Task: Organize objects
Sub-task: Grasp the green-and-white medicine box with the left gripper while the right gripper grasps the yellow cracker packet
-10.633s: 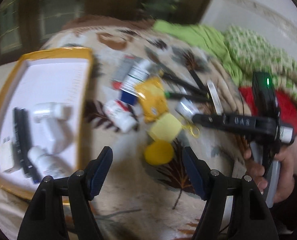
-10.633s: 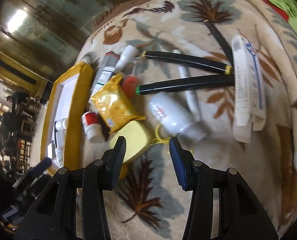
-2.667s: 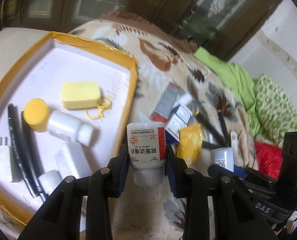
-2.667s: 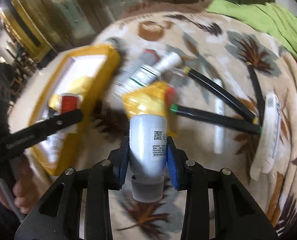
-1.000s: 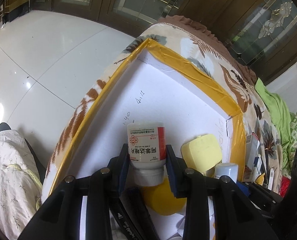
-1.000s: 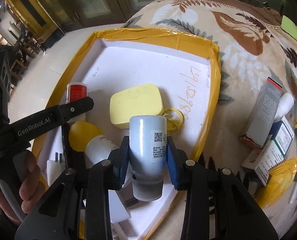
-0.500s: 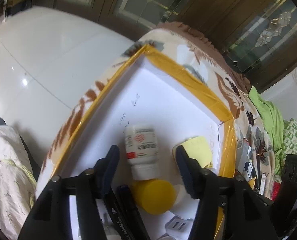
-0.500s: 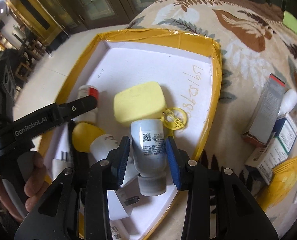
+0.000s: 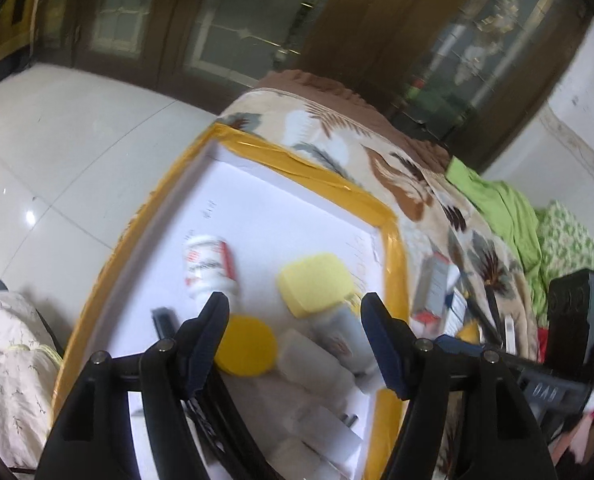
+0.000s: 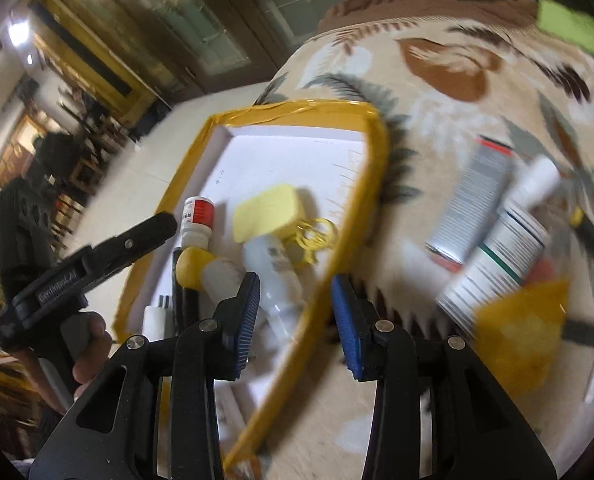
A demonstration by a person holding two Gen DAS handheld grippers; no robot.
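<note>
Yellow tape rims the shallow white tray (image 9: 329, 184) that lies at the edge of the leaf-patterned beige blanket (image 10: 457, 92), and most of the sorted things sit inside it. A white pill bottle with a red label (image 9: 209, 264) lies on its side near the tray's left rim, clear of the left gripper (image 9: 295, 320), whose jaws are opening wide with nothing between the pads. Beside it toward the right rim rests a pale yellow rounded case (image 9: 317, 284) with a yellow ring (image 10: 317, 236) attached, and below that a round yellow cap (image 9: 247, 346) on a white bottle. A second white bottle with a grey cap (image 10: 275, 276) lies along the right rim, just ahead of the right gripper (image 10: 295, 316); that gripper's blue pads stand partly apart and hold nothing, one pad over the tray, the other over the blanket. Black pens (image 10: 185, 296) lie near the tray's lower left corner.

Out on the blanket, well right of the tray, remain a grey box with a red end (image 10: 477, 204), a white striped tube (image 10: 501, 260) and a yellow sachet (image 10: 525, 332), blurred.
</note>
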